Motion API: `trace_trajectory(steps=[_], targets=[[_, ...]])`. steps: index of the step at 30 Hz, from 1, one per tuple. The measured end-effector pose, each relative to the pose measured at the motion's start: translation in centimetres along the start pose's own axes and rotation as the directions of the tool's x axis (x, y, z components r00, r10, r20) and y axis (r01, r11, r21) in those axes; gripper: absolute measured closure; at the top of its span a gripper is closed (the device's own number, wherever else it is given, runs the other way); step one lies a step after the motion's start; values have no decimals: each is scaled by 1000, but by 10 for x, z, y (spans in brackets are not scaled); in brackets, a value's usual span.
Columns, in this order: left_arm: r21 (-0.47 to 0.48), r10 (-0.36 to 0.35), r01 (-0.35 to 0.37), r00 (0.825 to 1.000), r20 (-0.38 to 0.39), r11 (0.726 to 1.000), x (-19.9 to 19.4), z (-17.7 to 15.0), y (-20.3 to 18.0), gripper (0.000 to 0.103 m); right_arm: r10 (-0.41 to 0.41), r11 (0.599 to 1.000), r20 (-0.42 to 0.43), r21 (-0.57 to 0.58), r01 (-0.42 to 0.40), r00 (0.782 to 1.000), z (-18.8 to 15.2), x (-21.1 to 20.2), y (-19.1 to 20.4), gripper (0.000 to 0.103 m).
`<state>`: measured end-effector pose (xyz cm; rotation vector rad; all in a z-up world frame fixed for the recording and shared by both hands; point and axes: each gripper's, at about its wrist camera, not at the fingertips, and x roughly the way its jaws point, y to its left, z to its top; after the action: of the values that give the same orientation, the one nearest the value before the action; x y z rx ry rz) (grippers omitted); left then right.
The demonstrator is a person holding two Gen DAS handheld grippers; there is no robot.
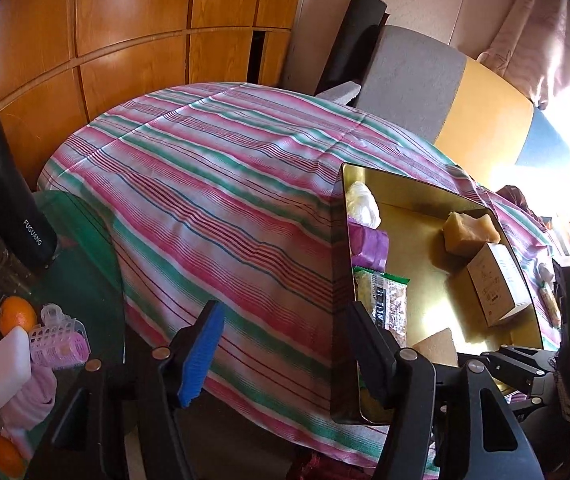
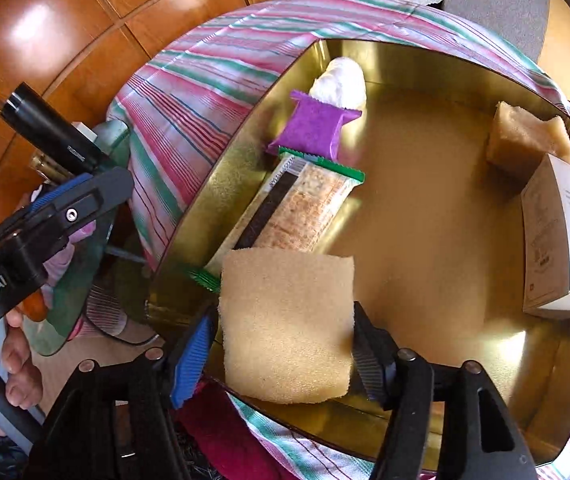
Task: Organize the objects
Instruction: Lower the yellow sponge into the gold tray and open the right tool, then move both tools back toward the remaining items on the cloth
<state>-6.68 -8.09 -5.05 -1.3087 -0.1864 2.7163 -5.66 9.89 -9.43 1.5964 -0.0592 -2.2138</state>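
My right gripper (image 2: 285, 344) is shut on a flat tan sponge (image 2: 287, 324), held over the near left part of a gold metal tray (image 2: 437, 216). The tray lies on a striped cloth and holds a green-ended snack bar (image 2: 305, 216), a purple packet (image 2: 317, 130), a white wad (image 2: 341, 80), a brown sponge block (image 2: 525, 140) and a white box (image 2: 561, 236). My left gripper (image 1: 281, 344) is open and empty, above the striped cloth (image 1: 213, 200), left of the tray (image 1: 425, 272).
A green glass side table (image 1: 81, 232) at the left holds a black flask (image 1: 1, 184), oranges (image 1: 17, 314), a white bar (image 1: 3, 372), a pink hair roller (image 1: 59, 340) and pink cloth. Wooden cabinets stand behind. A grey and yellow chair (image 1: 445, 92) is at the far right.
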Motion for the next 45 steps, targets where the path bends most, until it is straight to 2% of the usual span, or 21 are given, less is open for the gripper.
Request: trace_trajectory(steps=[2,5,14,25,37,45], targets=[[2,2,-2,1000,6,1000,-2,0,-1,38,-5,1000,22,6,5,1000,-2,-7,-1,29],[9,6,-6,1000,20,1000,-6,1,-2,36,-5,1000,65,17,4,998,-7,-22,-6,26],[68,21,-26,997,75,997,-23,3,-19,34,-72,997,171,38,66,983,-8,-62,-13,26],[164,-7,-11,994,108,986,-38,0,-53,32,-161,986,222,78,147,962,-22,-91,-33,26],[288,-70,41,993,93,957,-39,-3,-107,32,-262,950,248,240,203,933,-52,-126,-107,26],[391,-149,114,987,60,913,-37,-4,-159,30,-381,873,211,403,274,900,-87,-159,-187,26]])
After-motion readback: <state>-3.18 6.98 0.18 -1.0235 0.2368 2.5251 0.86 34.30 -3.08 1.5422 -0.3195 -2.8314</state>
